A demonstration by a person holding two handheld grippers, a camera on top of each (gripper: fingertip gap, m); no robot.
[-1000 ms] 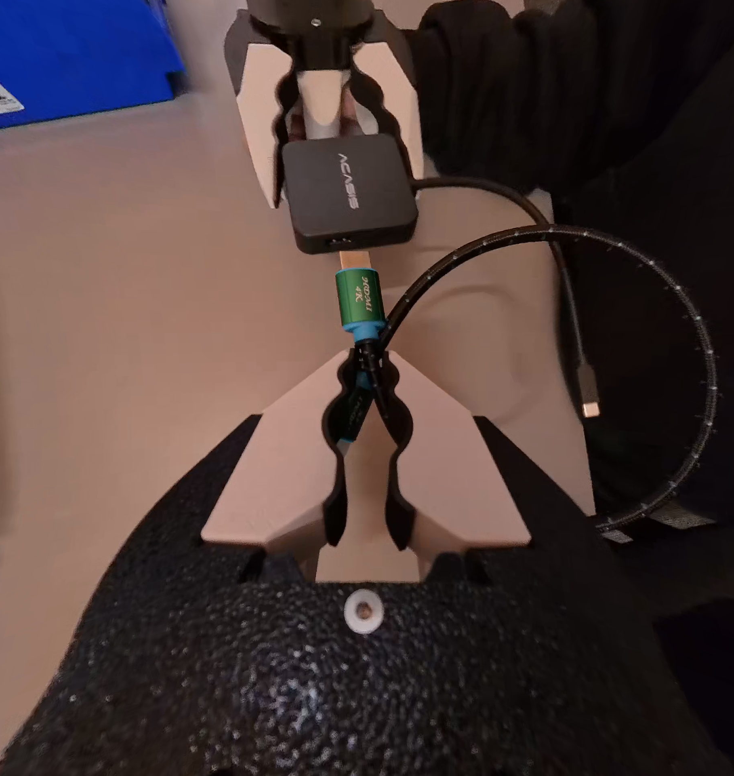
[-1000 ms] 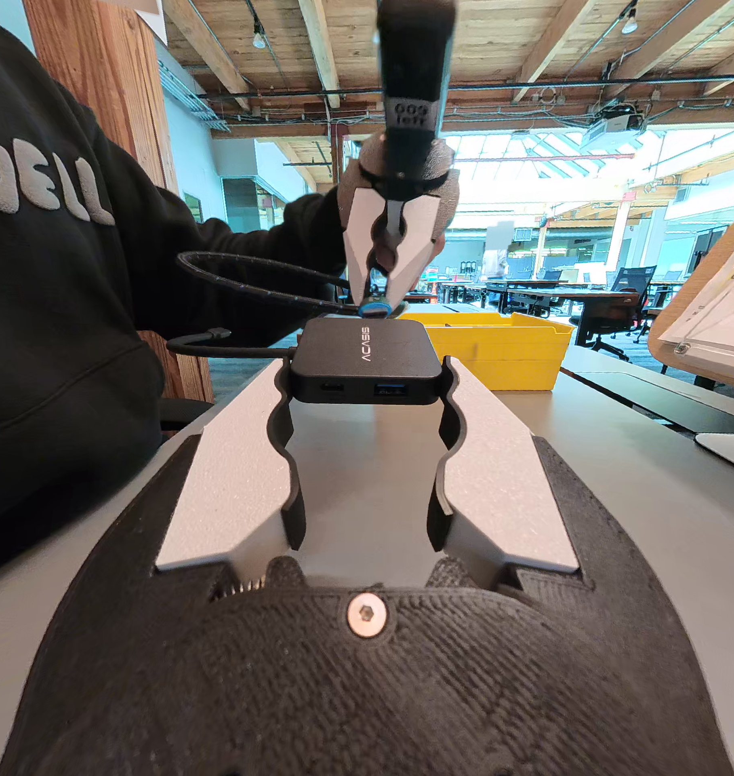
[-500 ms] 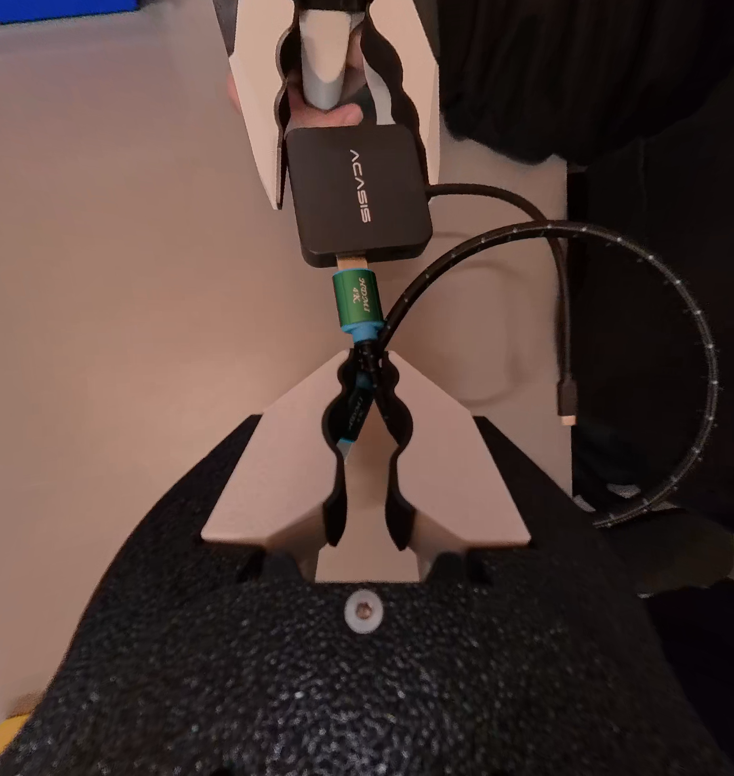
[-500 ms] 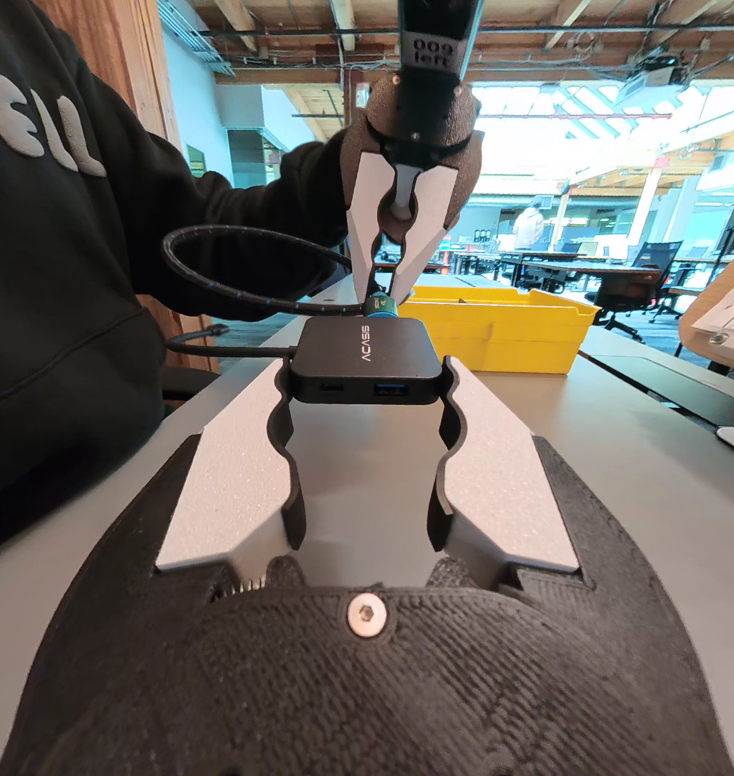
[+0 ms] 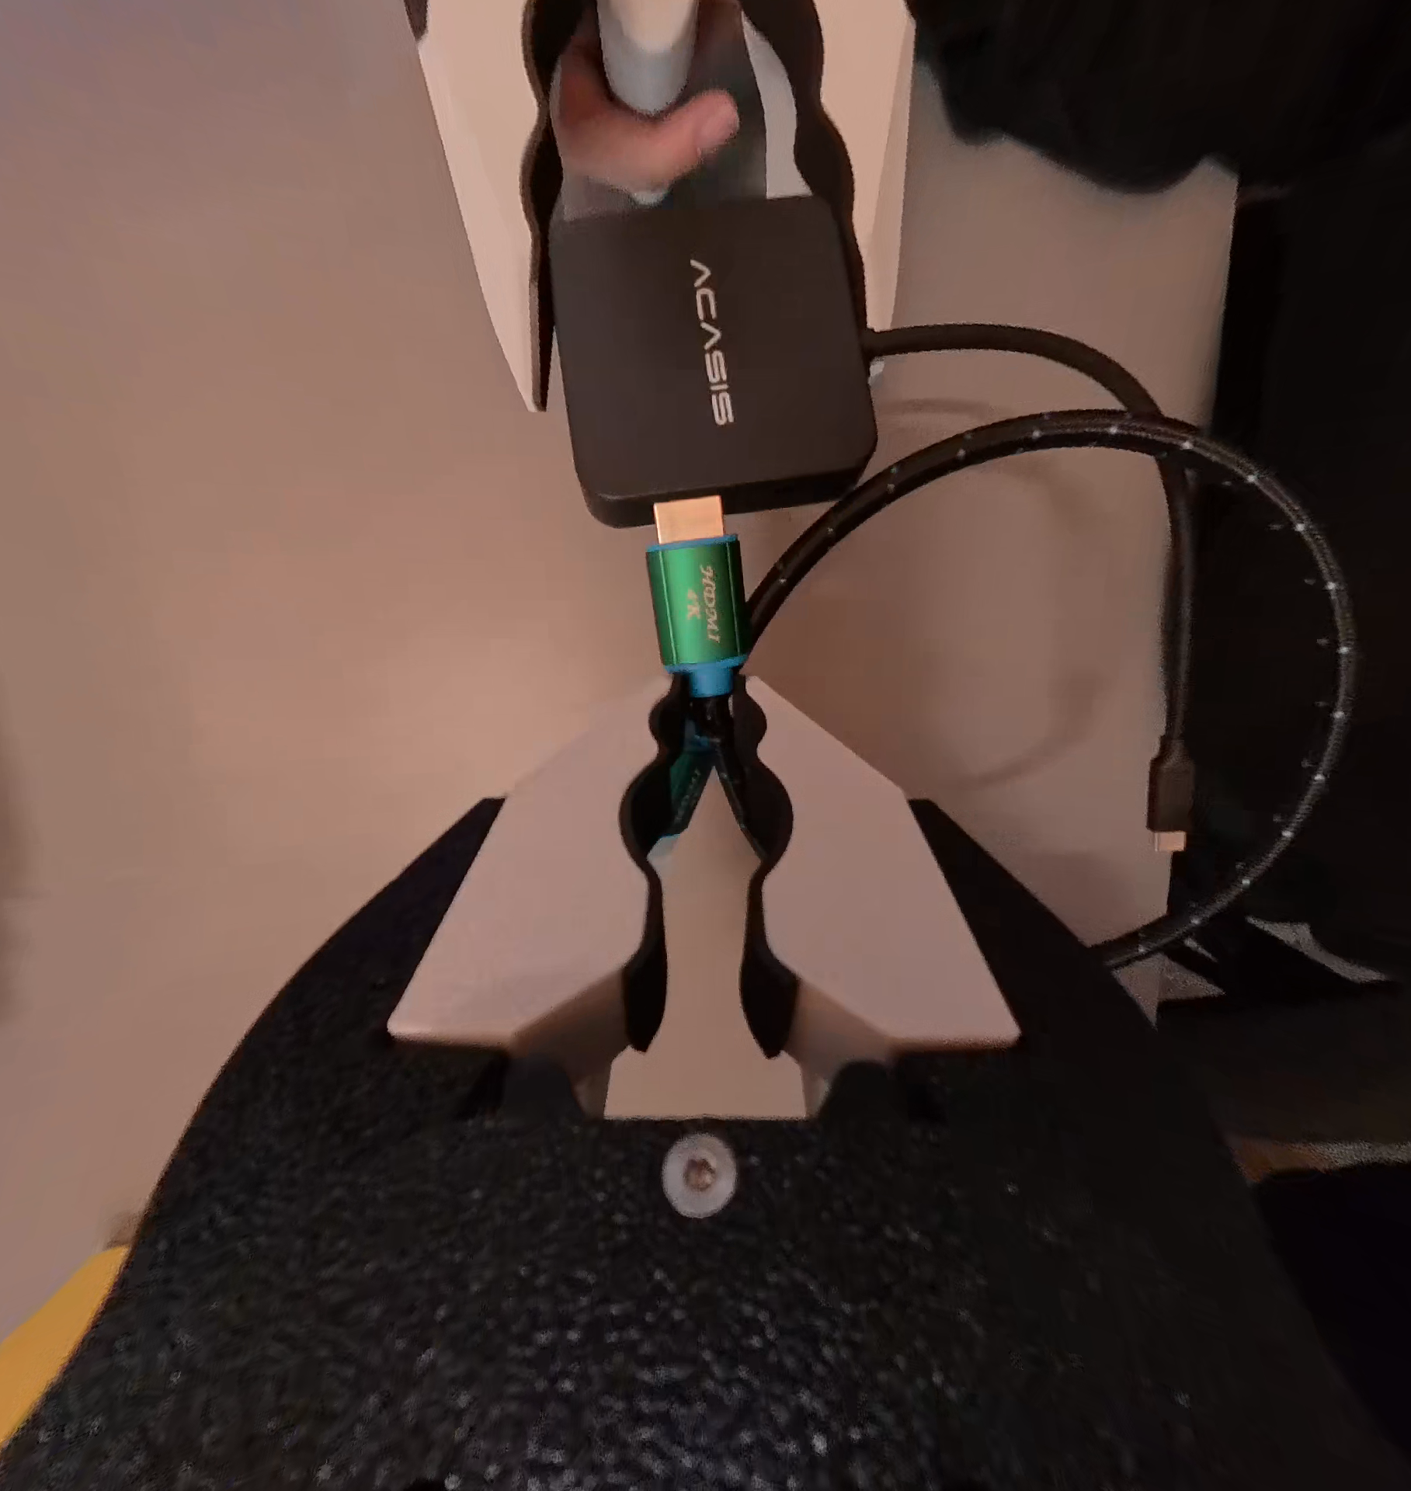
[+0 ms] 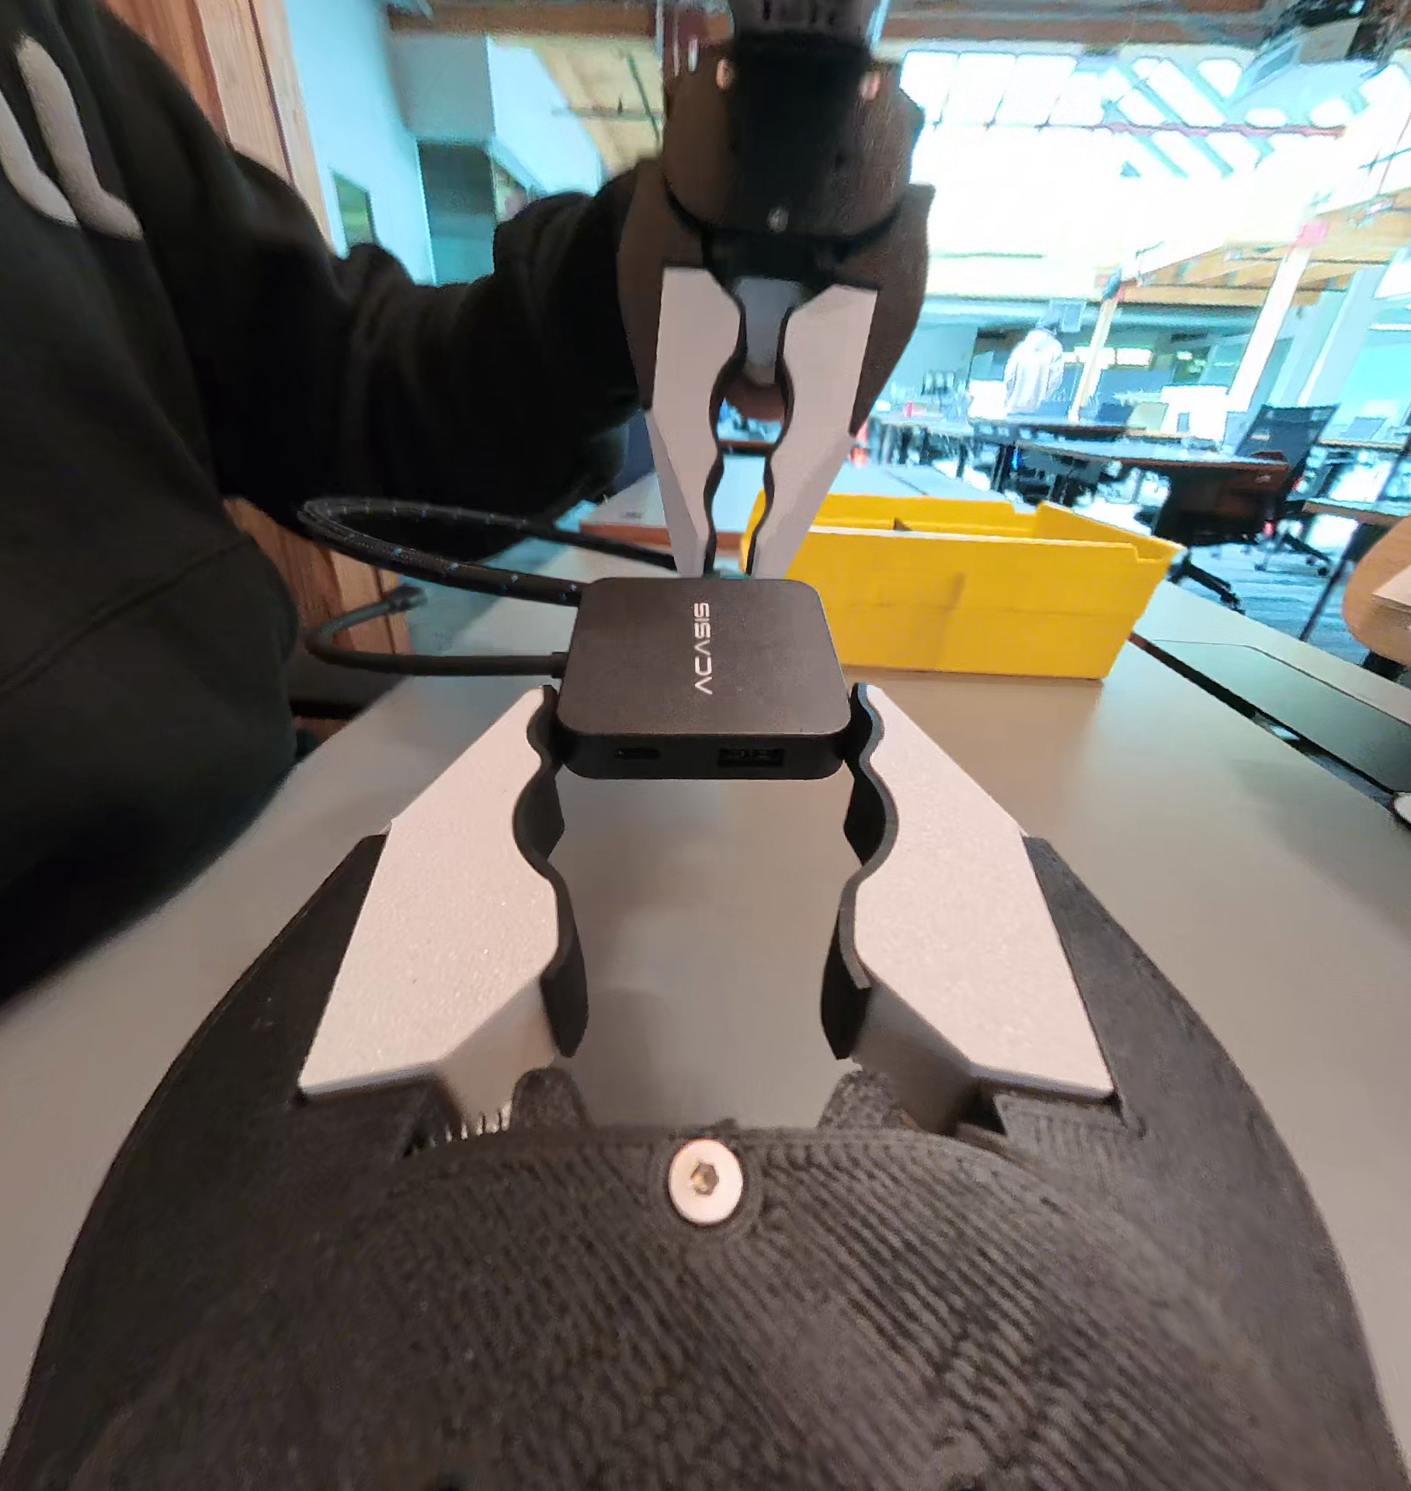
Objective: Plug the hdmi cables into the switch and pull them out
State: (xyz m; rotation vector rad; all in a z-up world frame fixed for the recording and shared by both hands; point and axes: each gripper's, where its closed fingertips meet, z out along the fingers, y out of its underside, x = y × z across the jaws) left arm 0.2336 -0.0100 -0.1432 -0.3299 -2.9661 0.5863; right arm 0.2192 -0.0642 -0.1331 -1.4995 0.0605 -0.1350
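Pushed deeper since earlier, HDMI plug (image 5: 694, 615) in clamped left tool (image 5: 706, 692) points lengthwise into right tool (image 6: 702, 726)-gripped switch (image 5: 710, 363).

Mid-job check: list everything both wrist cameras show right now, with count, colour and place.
switch: 1, black, square, held above the table between the right gripper's fingers
HDMI plug: 1, green with blue collar, gold tip partly in the switch's port
HDMI cable: 1, black braided, looping beside the plug
switch's own lead: 1, black, small connector hanging loose
bin: 1, yellow, on the table behind the switch
table: 1, grey
person's sleeve: black
left gripper: shut on the cable just behind the plug
right gripper: shut on the switch
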